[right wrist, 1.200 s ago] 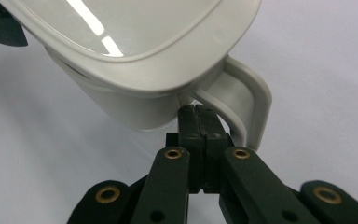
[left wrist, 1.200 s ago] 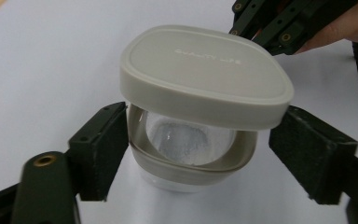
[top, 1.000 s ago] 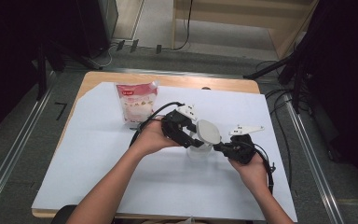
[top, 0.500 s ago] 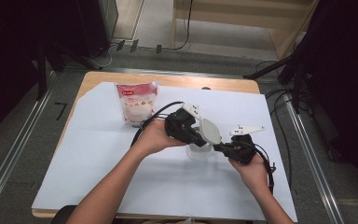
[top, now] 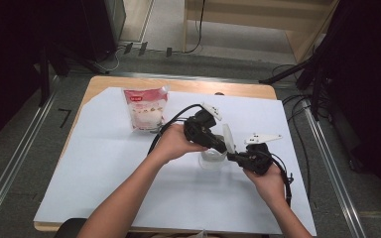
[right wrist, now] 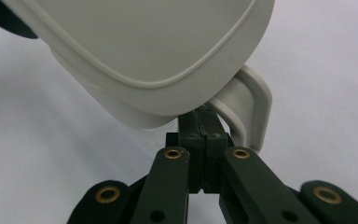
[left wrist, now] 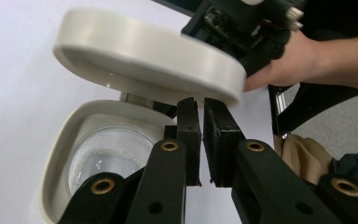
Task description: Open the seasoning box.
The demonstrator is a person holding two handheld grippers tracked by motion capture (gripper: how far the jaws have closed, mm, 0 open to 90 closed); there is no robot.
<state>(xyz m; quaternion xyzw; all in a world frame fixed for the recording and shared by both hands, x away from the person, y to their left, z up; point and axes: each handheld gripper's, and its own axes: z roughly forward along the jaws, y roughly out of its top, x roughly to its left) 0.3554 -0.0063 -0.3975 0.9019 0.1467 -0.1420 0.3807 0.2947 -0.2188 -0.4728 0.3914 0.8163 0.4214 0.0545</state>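
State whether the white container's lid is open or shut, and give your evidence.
Open. The lid is tilted up off the container, hinged at the back, exposing its glass interior.

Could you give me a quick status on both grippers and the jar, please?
Left gripper jaws just closing, nearly shut under the raised lid, gripping nothing. Right gripper shut at the jar's hinge side. Bag stands clear.

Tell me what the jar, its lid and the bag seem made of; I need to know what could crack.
The jar looks like clear glass or hard plastic: see-through with glints, in a cream matte collar. Its lid, hinged open, seems smooth, opaque cream plastic with a moulded rim. The bag looks like glossy thin plastic film, crinkled and shining.
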